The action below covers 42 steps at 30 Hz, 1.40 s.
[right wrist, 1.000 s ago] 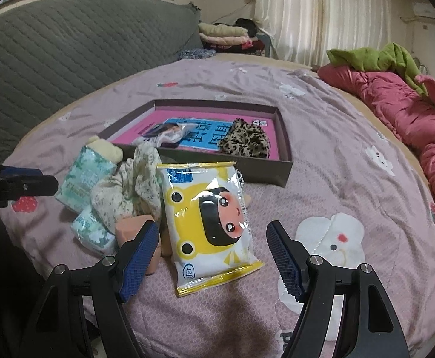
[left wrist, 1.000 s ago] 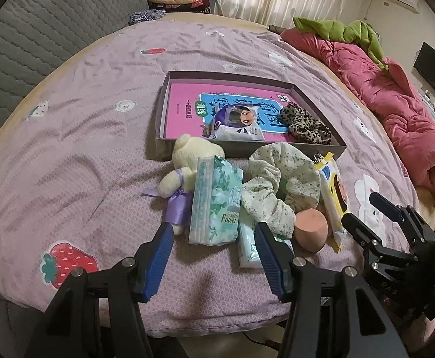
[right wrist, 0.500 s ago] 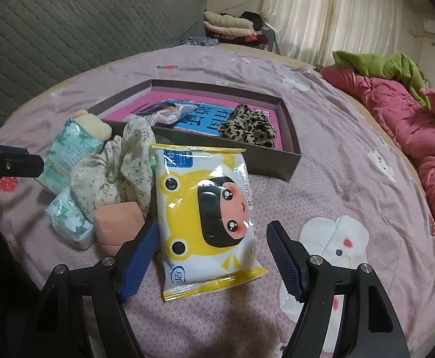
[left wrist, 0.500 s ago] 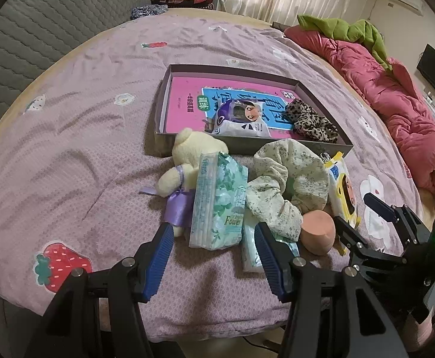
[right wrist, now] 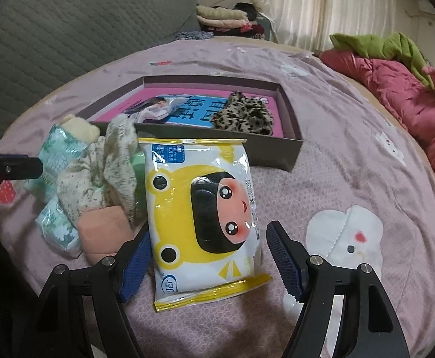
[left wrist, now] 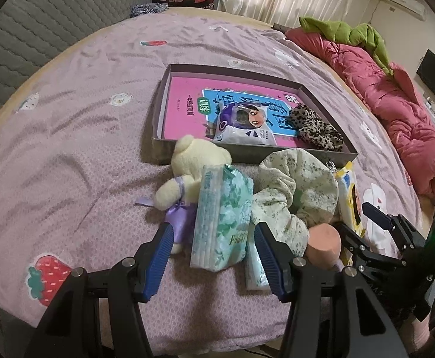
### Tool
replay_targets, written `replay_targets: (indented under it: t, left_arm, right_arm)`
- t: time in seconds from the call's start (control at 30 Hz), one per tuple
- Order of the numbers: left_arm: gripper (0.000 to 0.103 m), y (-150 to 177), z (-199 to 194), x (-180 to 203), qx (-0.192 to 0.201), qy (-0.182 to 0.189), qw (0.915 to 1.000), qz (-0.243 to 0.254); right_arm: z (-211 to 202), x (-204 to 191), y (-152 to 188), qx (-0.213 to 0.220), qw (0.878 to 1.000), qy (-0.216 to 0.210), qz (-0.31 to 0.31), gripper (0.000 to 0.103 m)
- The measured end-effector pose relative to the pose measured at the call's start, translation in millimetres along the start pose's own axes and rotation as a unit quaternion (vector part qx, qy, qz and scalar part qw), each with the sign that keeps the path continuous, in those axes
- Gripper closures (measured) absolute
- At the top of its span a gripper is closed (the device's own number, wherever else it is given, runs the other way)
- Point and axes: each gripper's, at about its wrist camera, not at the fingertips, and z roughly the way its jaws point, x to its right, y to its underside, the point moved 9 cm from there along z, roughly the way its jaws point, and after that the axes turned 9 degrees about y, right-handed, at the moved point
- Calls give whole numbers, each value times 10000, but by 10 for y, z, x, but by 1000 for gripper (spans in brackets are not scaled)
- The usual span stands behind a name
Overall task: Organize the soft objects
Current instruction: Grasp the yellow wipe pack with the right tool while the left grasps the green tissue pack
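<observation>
The left gripper (left wrist: 213, 249) straddles the green floral tissue pack (left wrist: 221, 219), jaws apart; the right gripper (right wrist: 208, 264) straddles the yellow cartoon wipes packet (right wrist: 202, 208), jaws apart.

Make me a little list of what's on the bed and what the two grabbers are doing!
box: on the bed, holds a book, a purple wipes pack and a leopard scrunchie
pile in front of box: teddy bear, green tissue pack, floral scrunchie, pink sponge
yellow wipes pack: flat on the bed
left gripper: jaws open around the tissue pack
right gripper: jaws open around the yellow wipes pack
</observation>
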Motion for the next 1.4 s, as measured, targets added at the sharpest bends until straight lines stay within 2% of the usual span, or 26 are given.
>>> replay_targets:
  t: [0.07, 0.23, 0.33, 0.57, 0.63, 0.77, 1.0, 1.07, 1.13, 1.23, 1.4]
  left_arm:
    - [47, -18, 31, 15, -4, 57, 10000, 8]
    - [47, -36, 101, 102, -55, 198, 9998, 58]
    - [47, -40, 117, 144, -65, 241, 9996, 125]
    - [47, -48, 174, 106, -110, 302, 9995, 7]
    - [47, -42, 187, 101, -138, 341, 9993, -27]
    - [47, -34, 216, 111, -183, 376, 9991, 10]
    - [50, -43, 255, 78, -183, 539, 9983, -134]
    - [52, -51, 259, 77, -170, 564, 9982, -145]
    - [53, -51, 263, 77, -172, 564, 9982, -147]
    - [55, -59, 259, 73, -162, 543, 9983, -155]
    - [64, -49, 256, 80, -134, 548, 9982, -177]
  right_arm:
    - [-13, 22, -14, 36, 10000, -13, 43, 27]
    - [-60, 77, -20, 104, 9999, 38, 59, 40]
    - [-82, 123, -13, 115, 9999, 113, 56, 43]
    - [67, 226, 32, -150, 9995, 221, 187, 42]
    - [114, 272, 48, -222, 9991, 197, 311, 31]
    - [234, 421, 89, -463, 9949, -265, 853, 27]
    - [309, 506, 73, -524, 9863, -847, 1315, 27]
    - [304, 536, 60, -497, 9839, -942, 1438, 30]
    - [303, 567, 53, -473, 9833, -955, 1478, 38]
    - [302, 562, 40, -446, 9864, -826, 1349, 41]
    - [300, 510, 18, -353, 9955, -333, 818, 43]
